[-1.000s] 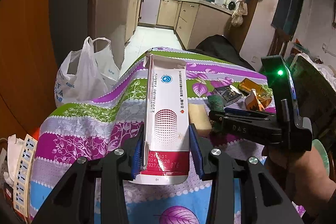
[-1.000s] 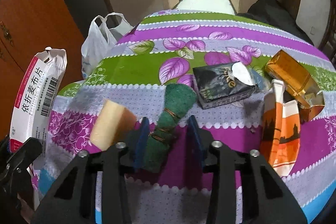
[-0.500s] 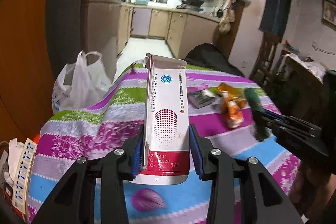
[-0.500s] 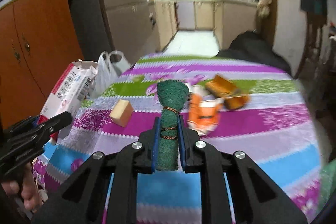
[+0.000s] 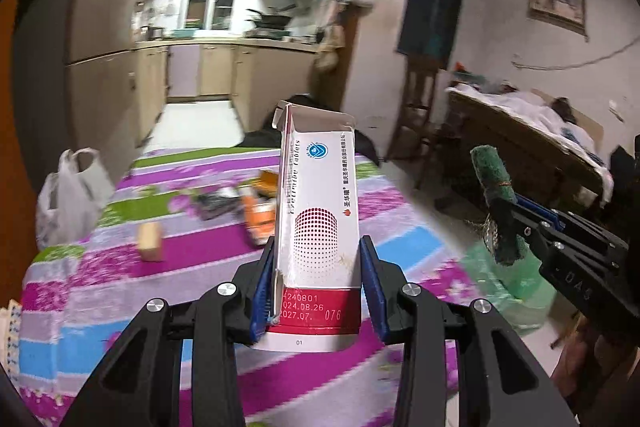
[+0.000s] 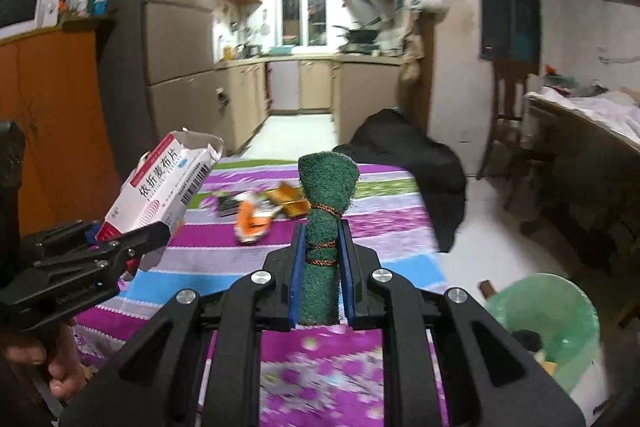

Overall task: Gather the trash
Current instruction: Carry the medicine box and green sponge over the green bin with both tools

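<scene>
The left gripper (image 5: pixel 318 291) is clamping the red foot of a light, crushable carton (image 5: pixel 318 211), its open end standing clear above the jaws. The right gripper (image 6: pixel 322 279) is squeezing a soft green pad roll (image 6: pixel 324 227) mid-length, both hanging over the table's (image 6: pixel 400 219) near edge, the bin (image 6: pixel 548 311) sitting just off its right corner.
</scene>
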The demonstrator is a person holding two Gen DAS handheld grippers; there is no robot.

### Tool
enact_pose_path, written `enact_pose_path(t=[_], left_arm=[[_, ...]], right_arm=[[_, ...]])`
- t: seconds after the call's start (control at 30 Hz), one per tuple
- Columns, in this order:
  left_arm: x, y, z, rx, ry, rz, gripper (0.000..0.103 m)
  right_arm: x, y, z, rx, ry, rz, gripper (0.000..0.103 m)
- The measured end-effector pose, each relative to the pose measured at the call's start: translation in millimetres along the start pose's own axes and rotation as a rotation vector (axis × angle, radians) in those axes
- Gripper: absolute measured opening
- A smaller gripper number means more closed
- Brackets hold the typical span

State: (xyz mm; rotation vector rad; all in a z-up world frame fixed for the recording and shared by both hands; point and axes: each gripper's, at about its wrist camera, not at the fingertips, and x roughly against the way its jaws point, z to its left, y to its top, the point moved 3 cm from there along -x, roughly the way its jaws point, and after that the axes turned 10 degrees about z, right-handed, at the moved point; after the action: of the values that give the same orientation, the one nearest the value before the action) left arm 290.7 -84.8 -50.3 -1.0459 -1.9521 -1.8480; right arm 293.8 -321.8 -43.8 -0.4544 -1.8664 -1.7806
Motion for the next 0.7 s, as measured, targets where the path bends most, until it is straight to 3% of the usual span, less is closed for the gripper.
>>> enact_pose_path(t=[0.37, 0.7], left_arm=[[-32.0, 26.2, -152.3, -0.140, -0.174, 0.034, 0.041], [-101.0, 38.8, -275.8, -0.256, -0.302, 0.161, 0.041]], right_arm=[[48.6, -22.4, -116.5, -0.118, -0.170, -0.007, 0.015], [44.5, -53.5, -228.1, -0.254, -0.253, 0.113, 0.015]])
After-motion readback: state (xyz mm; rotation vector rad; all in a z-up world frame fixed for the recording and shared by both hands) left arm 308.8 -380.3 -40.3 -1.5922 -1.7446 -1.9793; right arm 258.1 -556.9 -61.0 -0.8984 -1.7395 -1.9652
